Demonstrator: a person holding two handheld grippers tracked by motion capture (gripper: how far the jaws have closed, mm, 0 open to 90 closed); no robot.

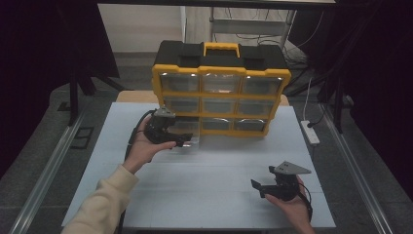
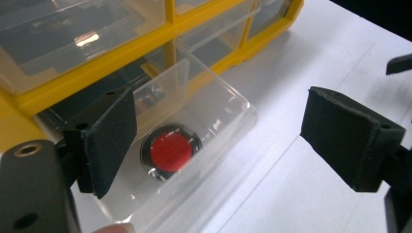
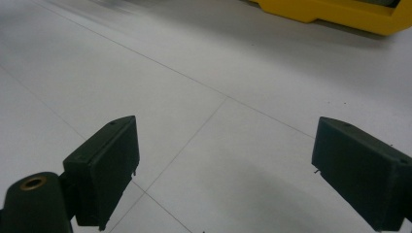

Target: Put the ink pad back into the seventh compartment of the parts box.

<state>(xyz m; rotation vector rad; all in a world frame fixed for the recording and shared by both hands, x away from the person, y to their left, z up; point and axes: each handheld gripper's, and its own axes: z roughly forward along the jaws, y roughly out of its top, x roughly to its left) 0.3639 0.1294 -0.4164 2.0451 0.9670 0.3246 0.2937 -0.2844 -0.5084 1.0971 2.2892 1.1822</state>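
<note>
While the clear drawer (image 2: pixel 194 131) stands pulled out of the bottom left slot of the yellow organizer (image 1: pixel 220 73), a round red-topped piece (image 2: pixel 171 151) lies on its floor near the front wall, likely the thing this work is about. The left gripper (image 1: pixel 181 142) hangs just in front of the drawer with its jaws wide apart and nothing between the pads; in the left gripper view one pad (image 2: pixel 109 138) covers the near corner of the drawer and the other stands over the bare white table (image 2: pixel 301 194), so the tool seems placed either to reach into the drawer or to push it home. The right gripper (image 1: pixel 259 186) sits low over the near right part of the table, well apart from the organizer, its jaws also spread and empty, probably parked there to keep clear of the left hand's work.
</note>
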